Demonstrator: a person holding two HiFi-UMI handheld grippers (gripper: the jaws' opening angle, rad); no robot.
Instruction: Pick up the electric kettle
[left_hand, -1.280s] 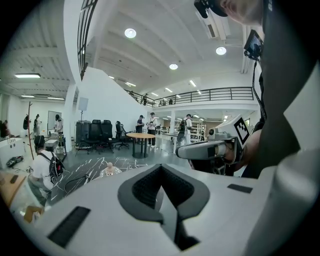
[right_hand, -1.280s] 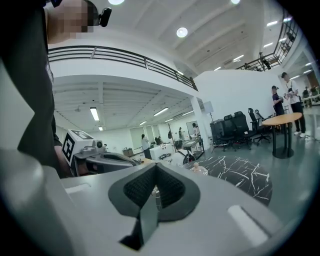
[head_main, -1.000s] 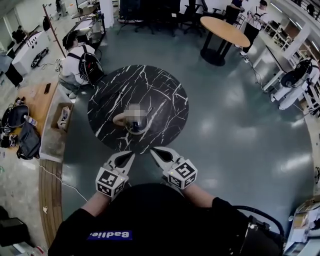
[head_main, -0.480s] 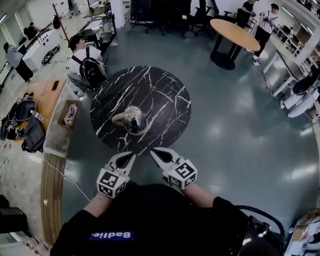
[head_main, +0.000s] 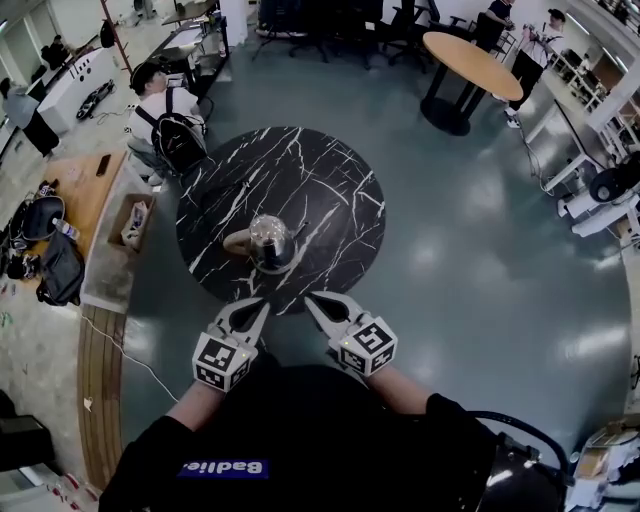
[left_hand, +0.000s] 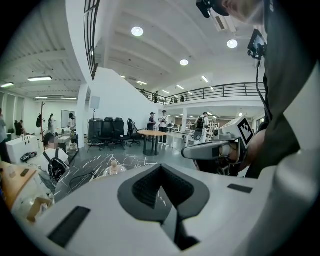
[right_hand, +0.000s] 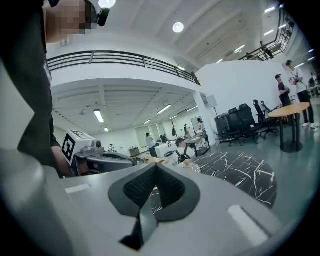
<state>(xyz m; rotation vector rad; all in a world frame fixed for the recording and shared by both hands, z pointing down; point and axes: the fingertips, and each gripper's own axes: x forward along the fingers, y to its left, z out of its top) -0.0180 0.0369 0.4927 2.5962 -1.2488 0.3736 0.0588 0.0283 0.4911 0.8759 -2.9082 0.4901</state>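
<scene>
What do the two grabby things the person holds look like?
The left gripper and right gripper are light grey, with pointed, beak-like jaws lined with black ribbed pads. Each carries a white cube printed with black square markers. The person's top is black.

At twelve o'clock from you stands a round table, its black top veined with white like marble. It rests on a glossy grey-green floor. On the top you have the kettle, upright, a little off the table's middle toward six o'clock, on the half nearer you. Its body looks clear and shiny. It sits on a dark round base that lies flat on the table top. The tan handle points out from the kettle toward nine o'clock. The kettle stands well in from the table's rim on every side.
</scene>
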